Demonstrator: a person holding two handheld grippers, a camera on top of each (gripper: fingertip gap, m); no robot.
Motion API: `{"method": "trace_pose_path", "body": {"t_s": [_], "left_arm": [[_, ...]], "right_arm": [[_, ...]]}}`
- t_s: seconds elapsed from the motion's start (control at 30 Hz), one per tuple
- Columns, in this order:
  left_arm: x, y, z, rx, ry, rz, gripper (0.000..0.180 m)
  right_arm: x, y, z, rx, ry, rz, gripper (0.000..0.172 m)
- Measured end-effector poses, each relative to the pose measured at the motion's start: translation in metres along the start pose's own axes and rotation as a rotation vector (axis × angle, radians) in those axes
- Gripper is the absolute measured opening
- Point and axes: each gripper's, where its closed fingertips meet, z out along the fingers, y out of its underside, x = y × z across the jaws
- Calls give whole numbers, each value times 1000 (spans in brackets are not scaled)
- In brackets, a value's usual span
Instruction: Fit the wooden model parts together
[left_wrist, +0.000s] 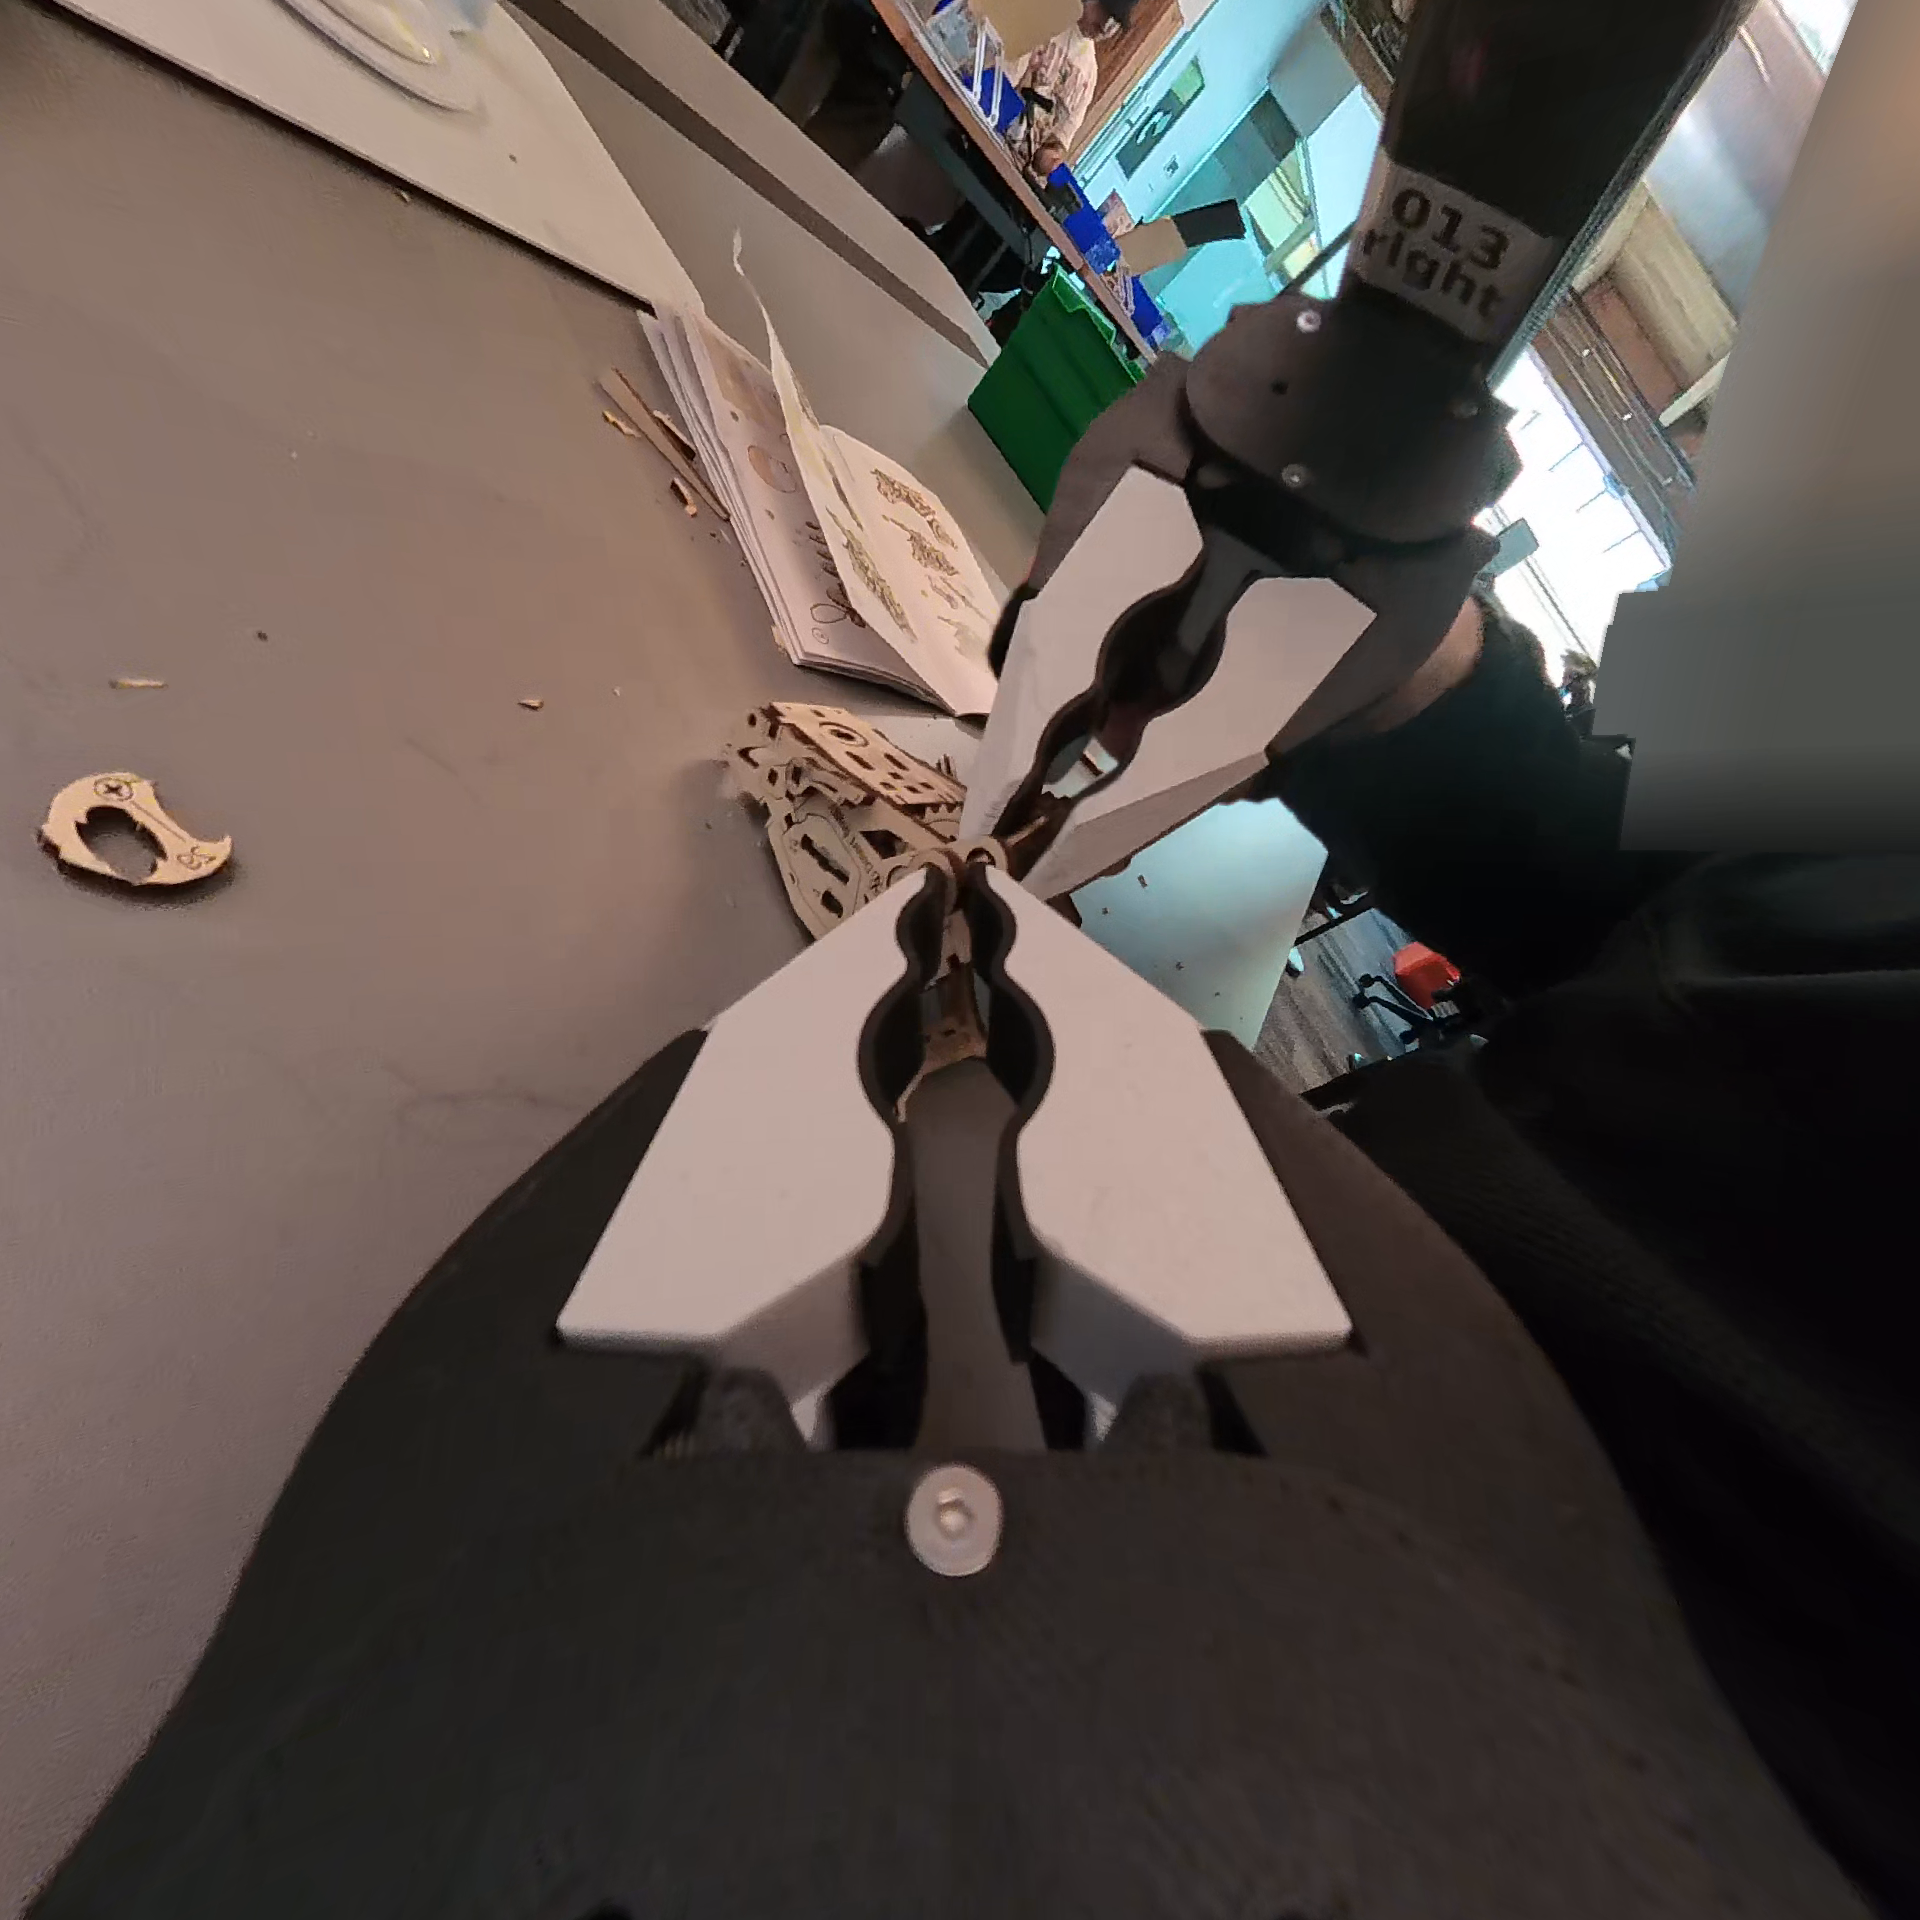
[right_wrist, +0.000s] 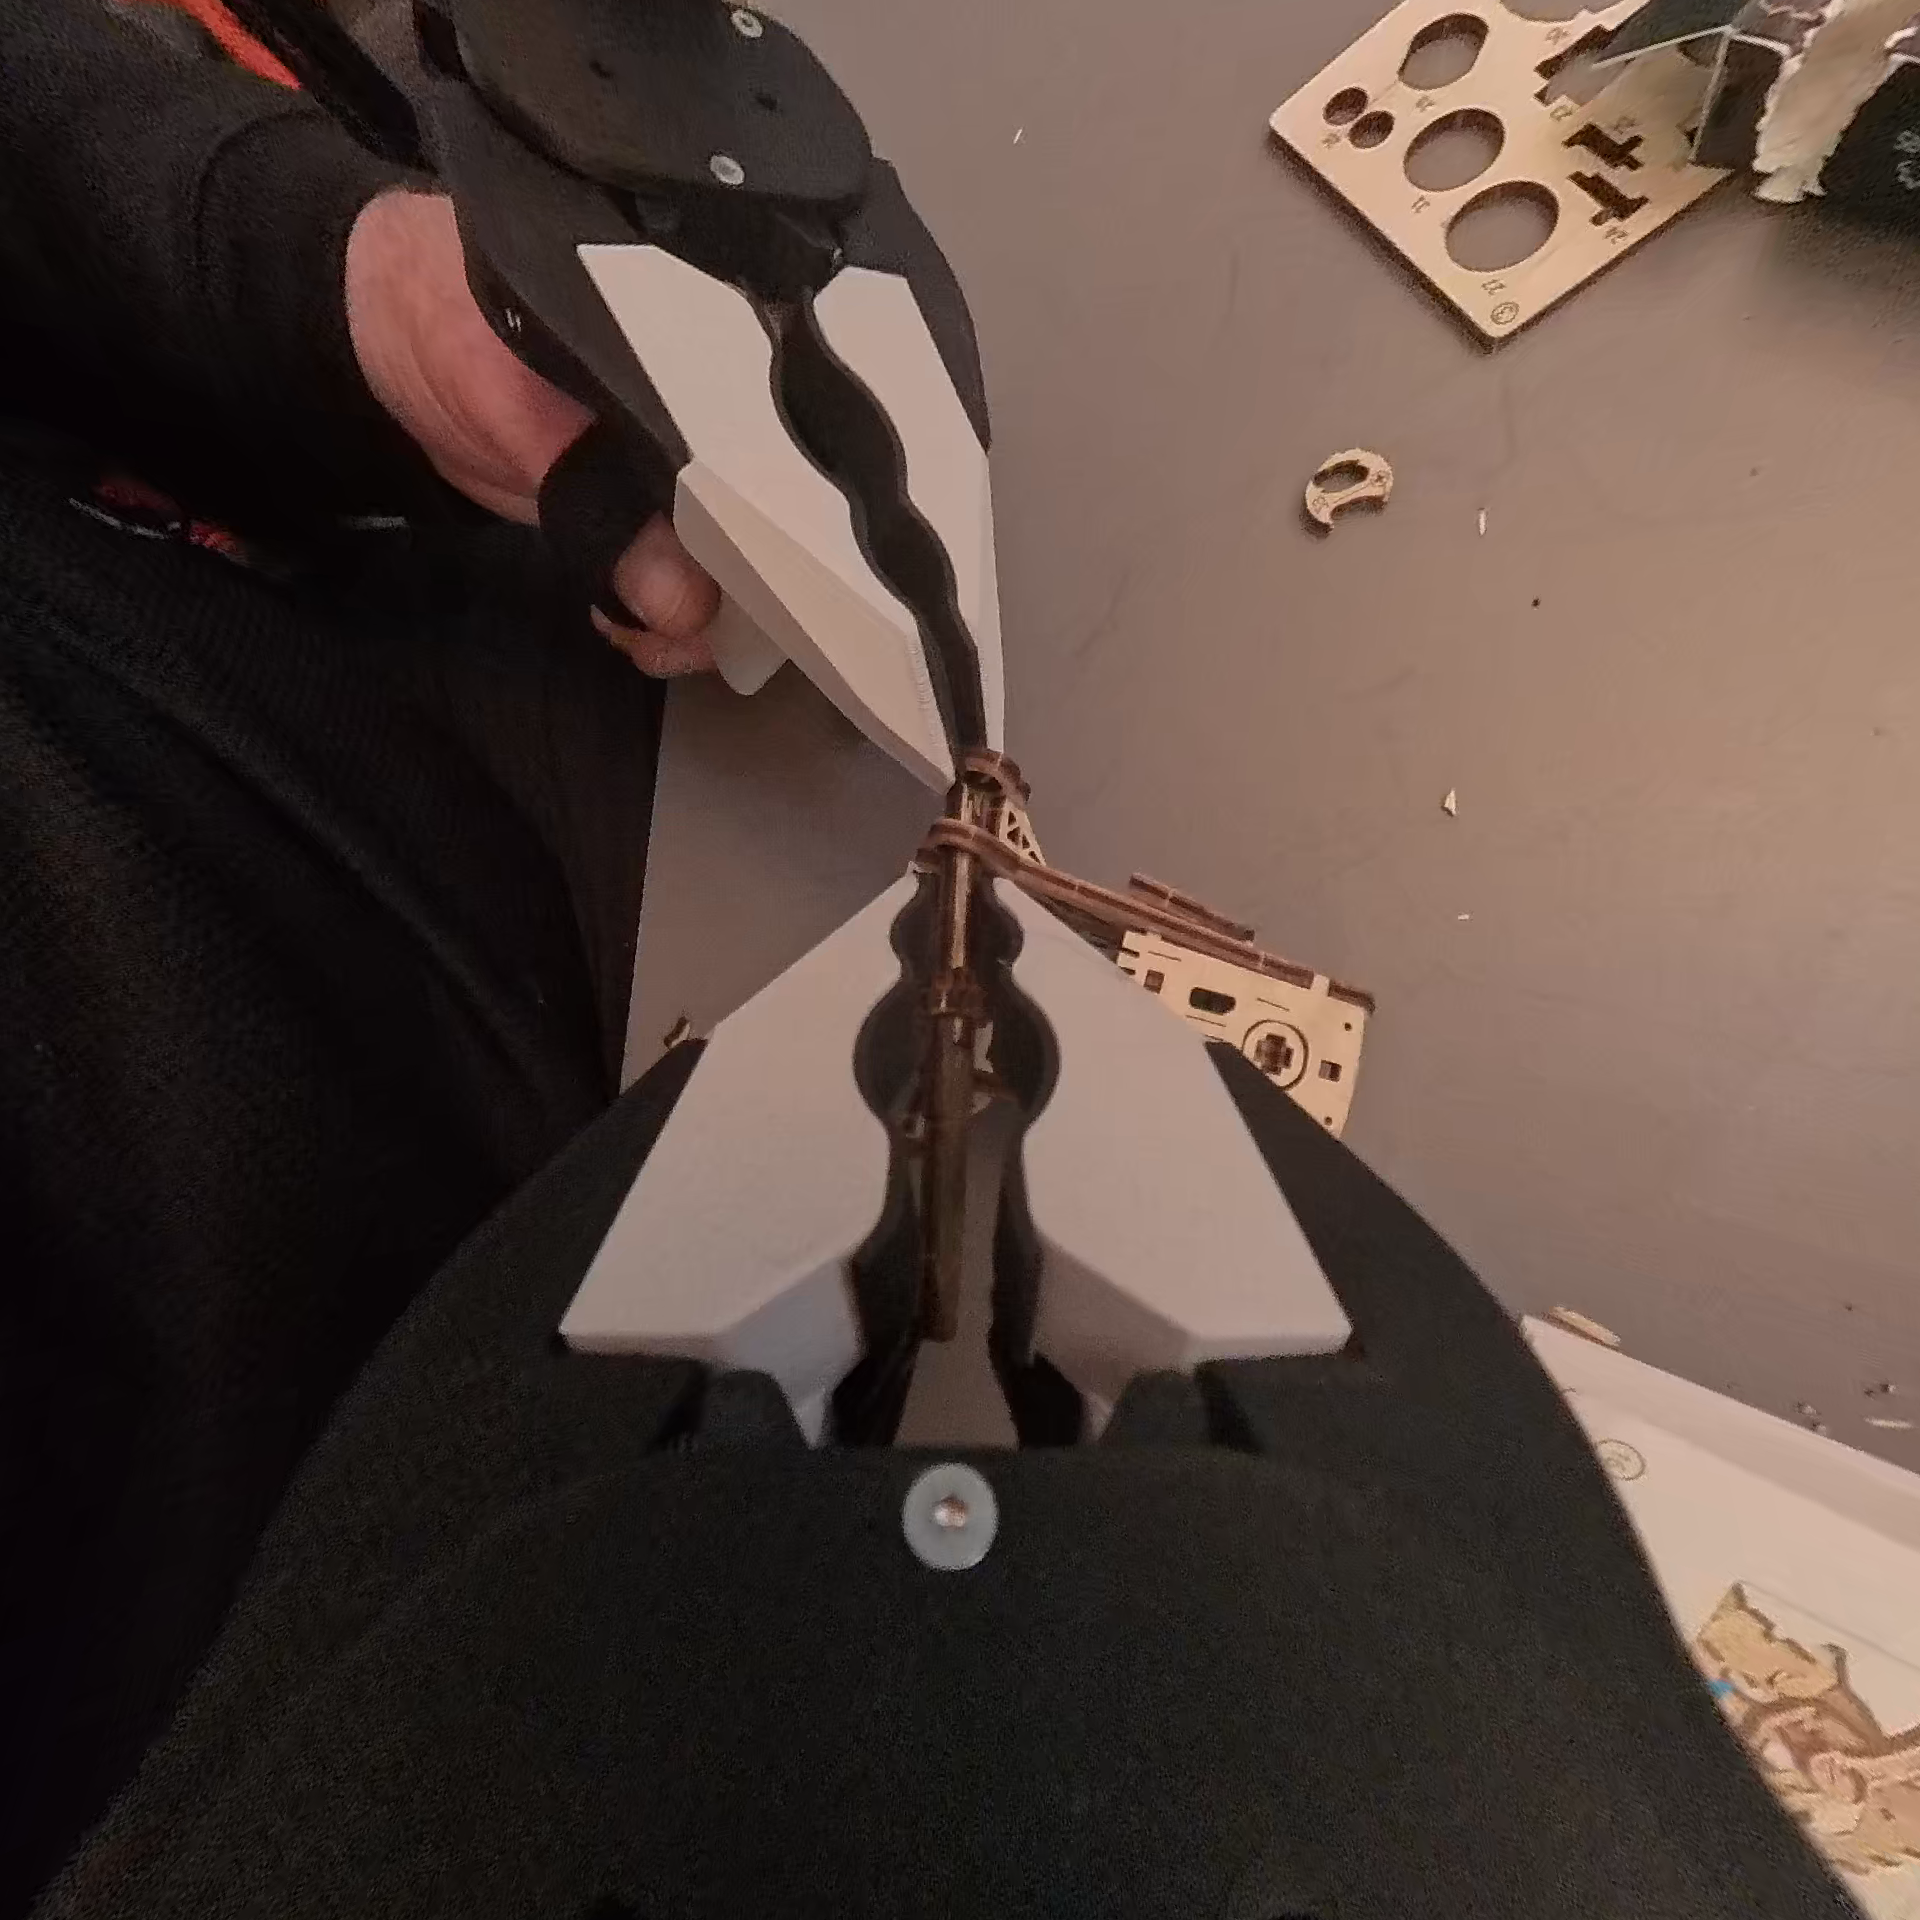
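1. Joining step in hand: left hand-held gripper (left_wrist: 958, 883) clamps a thin wooden part (left_wrist: 951, 977), right hand-held gripper (right_wrist: 961, 883) clamps the wooden model (right_wrist: 1236, 997) — mid-frame, above the counter (right_wrist: 1558, 727).
2. Next, I judge: press the joint home squarely.

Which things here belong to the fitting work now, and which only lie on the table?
In use:
- left hand-held gripper
- right hand-held gripper
- wooden model

Lying about:
- crescent piece
- booklet
- punched sheet
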Motion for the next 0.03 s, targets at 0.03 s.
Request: {"method": "trace_pose_path", "body": {"t_s": [0.03], "left_arm": [[0, -1, 0, 6, -1, -2, 2]], "right_arm": [[0, 0, 0, 6, 16, 3, 2]]}}
